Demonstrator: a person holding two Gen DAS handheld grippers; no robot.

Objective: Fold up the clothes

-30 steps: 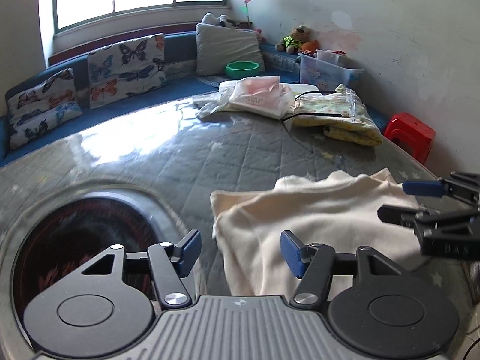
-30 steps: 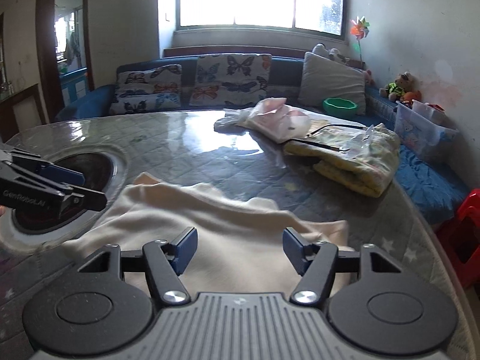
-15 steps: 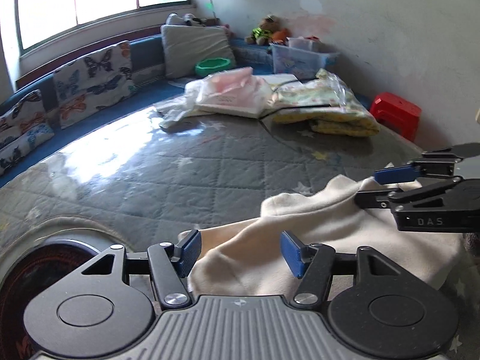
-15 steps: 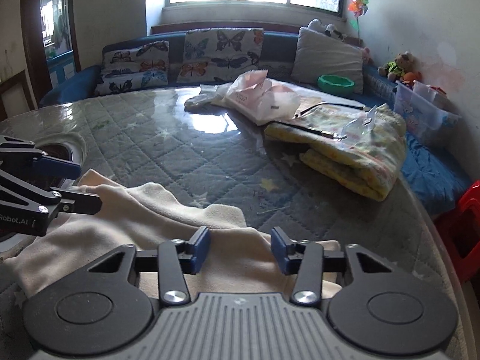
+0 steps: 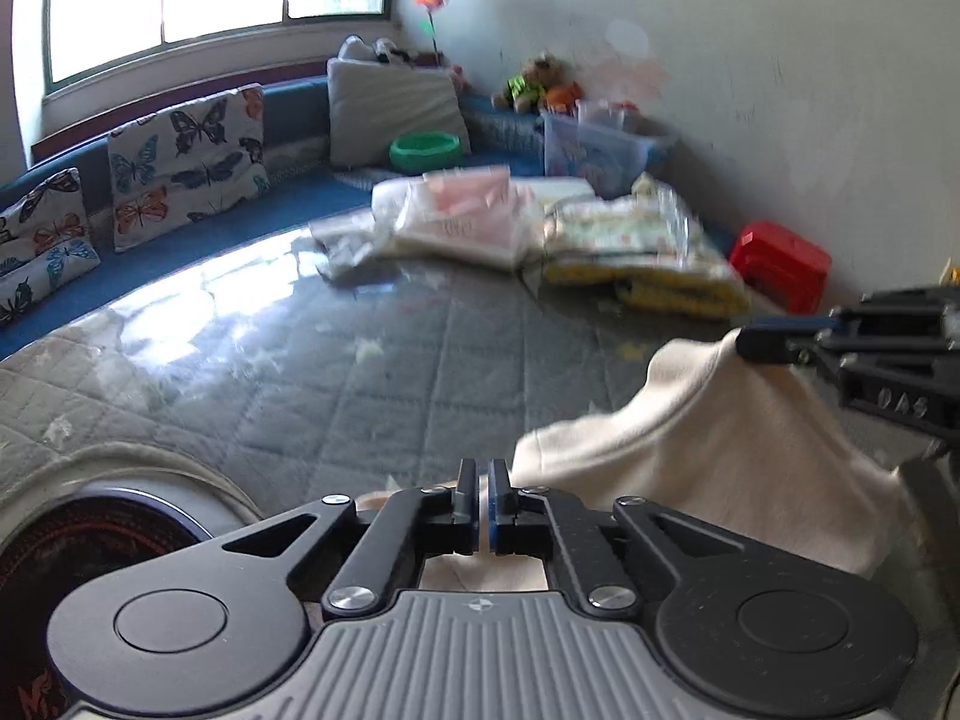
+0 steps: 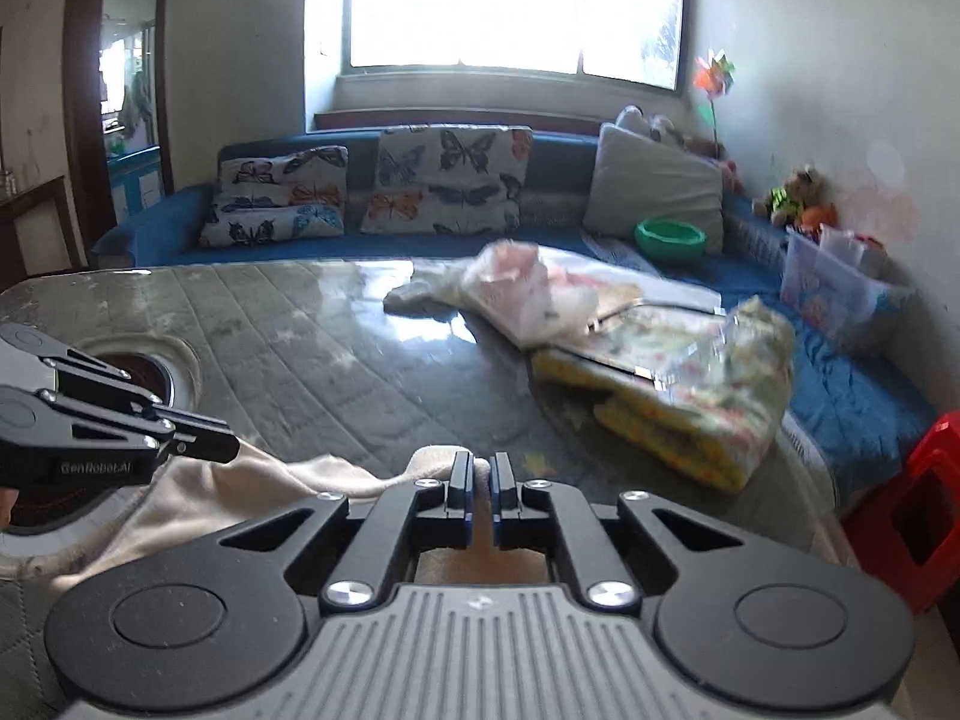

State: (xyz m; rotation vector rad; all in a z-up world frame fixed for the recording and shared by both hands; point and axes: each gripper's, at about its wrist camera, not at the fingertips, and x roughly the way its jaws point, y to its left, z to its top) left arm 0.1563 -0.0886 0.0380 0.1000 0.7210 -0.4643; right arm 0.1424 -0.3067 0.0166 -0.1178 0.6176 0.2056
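A cream garment [image 5: 708, 450] lies on the quilted grey table [image 5: 384, 372] and is lifted at two points. My left gripper [image 5: 483, 474] is shut on the garment's near edge; it also shows in the right wrist view [image 6: 198, 444], pinching the cloth [image 6: 252, 486]. My right gripper [image 6: 478, 468] is shut on another edge of the garment; in the left wrist view [image 5: 756, 343] it holds a raised peak of cloth at the right.
Bagged folded clothes [image 5: 636, 252] and a pink-white bag [image 5: 456, 222] lie at the table's far side. A round dark recess [image 5: 90, 546] sits in the table at the left. A red stool [image 5: 780, 267] stands by the wall, a blue sofa [image 6: 420, 210] behind.
Both grippers went from open to shut on the cream garment's edges. The cloth has risen off the table into a peak at the right gripper.
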